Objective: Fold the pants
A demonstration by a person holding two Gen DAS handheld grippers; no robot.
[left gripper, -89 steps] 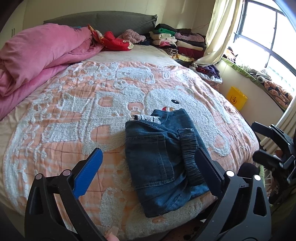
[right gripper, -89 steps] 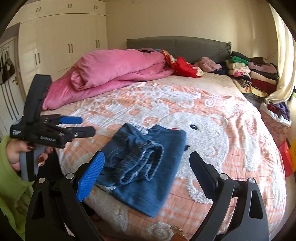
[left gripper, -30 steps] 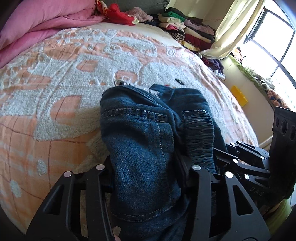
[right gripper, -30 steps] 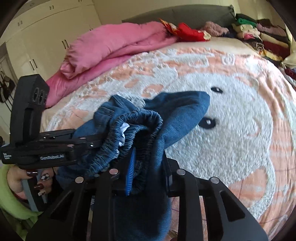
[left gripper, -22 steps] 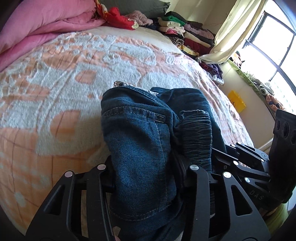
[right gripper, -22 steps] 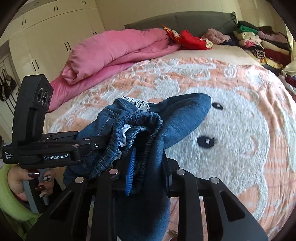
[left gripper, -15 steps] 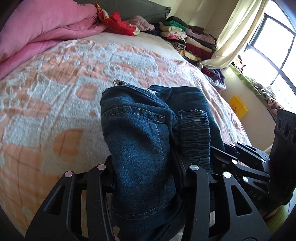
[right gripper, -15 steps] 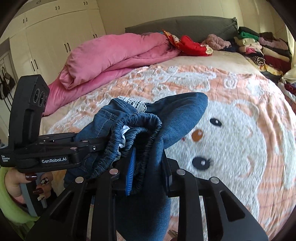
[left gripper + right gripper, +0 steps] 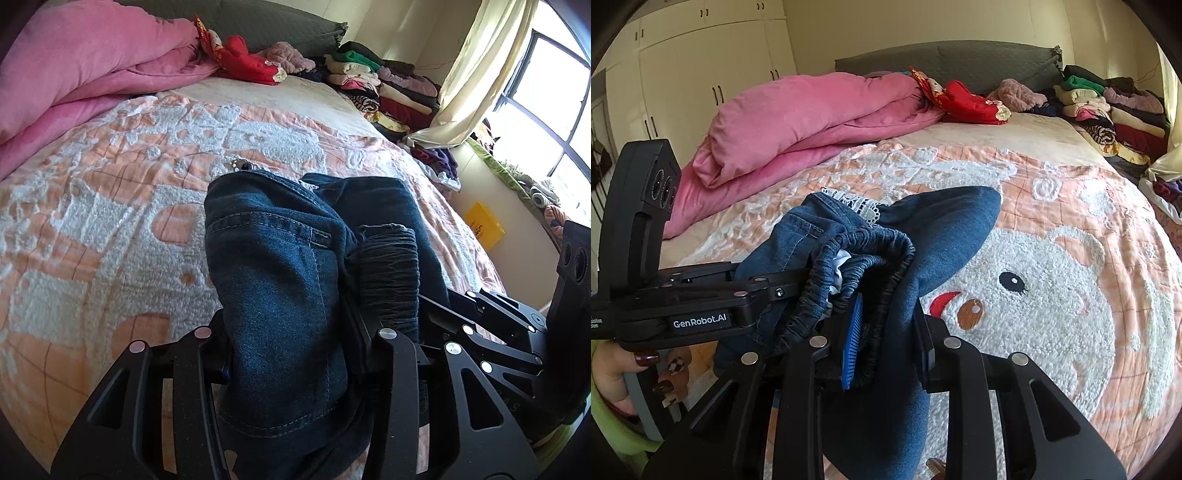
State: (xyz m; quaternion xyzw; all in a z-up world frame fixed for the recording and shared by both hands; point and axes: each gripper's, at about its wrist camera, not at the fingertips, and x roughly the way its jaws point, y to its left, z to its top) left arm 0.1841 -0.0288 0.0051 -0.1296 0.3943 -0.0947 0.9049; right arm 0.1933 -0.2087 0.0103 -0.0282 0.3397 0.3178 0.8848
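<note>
My left gripper is clamped tight on the folded pants, with the denim bundle bunched between my fingers and rising ahead of them, a stitched pocket edge facing up. My right gripper is closed on the same bundle from the other side, pinching the gathered elastic waistband (a blue pad shows against the fabric). The pants hang lifted off the peach and white bedspread, whose bear face lies just beyond my right fingers. A lace trim peeks out at the far top of the fold. Farther ahead, a pink duvet is heaped to the left and stacked clothes to the right.
</note>
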